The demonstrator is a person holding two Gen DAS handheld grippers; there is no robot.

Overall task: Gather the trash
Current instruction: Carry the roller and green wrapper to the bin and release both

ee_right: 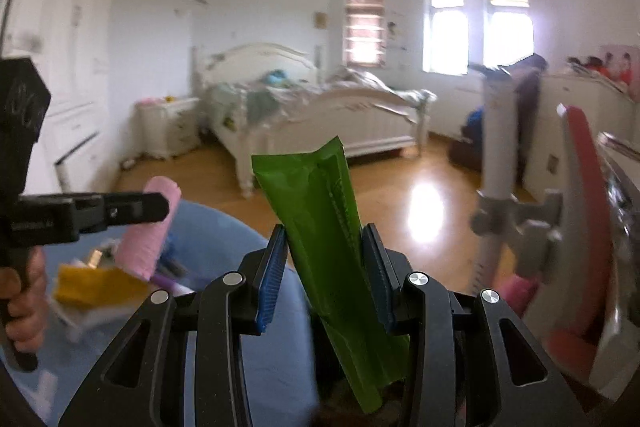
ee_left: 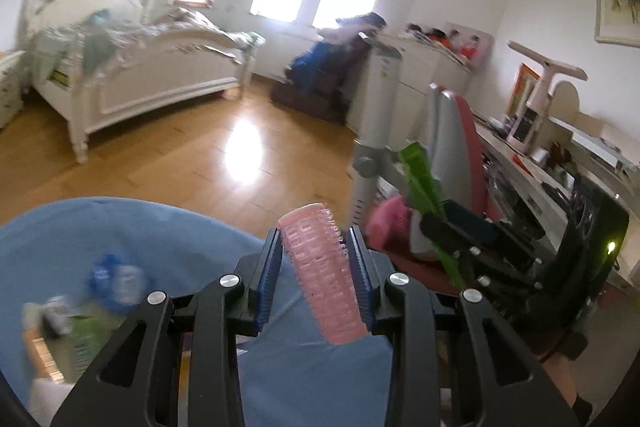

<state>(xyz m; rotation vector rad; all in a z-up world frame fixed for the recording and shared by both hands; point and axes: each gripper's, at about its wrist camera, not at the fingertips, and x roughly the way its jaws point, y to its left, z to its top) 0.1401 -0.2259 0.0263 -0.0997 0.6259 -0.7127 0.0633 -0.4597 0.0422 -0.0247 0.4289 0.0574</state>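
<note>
My left gripper (ee_left: 314, 239) is shut on a pink hair roller (ee_left: 324, 275), held upright over the rim of a blue trash bag (ee_left: 120, 227). The roller and left gripper (ee_right: 160, 205) also show in the right wrist view, above the bag (ee_right: 224, 231). My right gripper (ee_right: 325, 239) is shut on a green wrapper (ee_right: 328, 227), held beside the bag. The right gripper (ee_left: 460, 227) with the green wrapper (ee_left: 424, 187) shows in the left wrist view. The bag holds several scraps: a blue-white crumple (ee_left: 116, 281), a green packet (ee_left: 84, 339), a yellow piece (ee_right: 92, 287).
A white bed (ee_left: 140, 75) stands across the wooden floor (ee_left: 200, 155). A grey and red chair (ee_left: 452, 147) and a cluttered desk (ee_left: 560, 179) are on the right. A white nightstand (ee_right: 168, 125) sits beside the bed.
</note>
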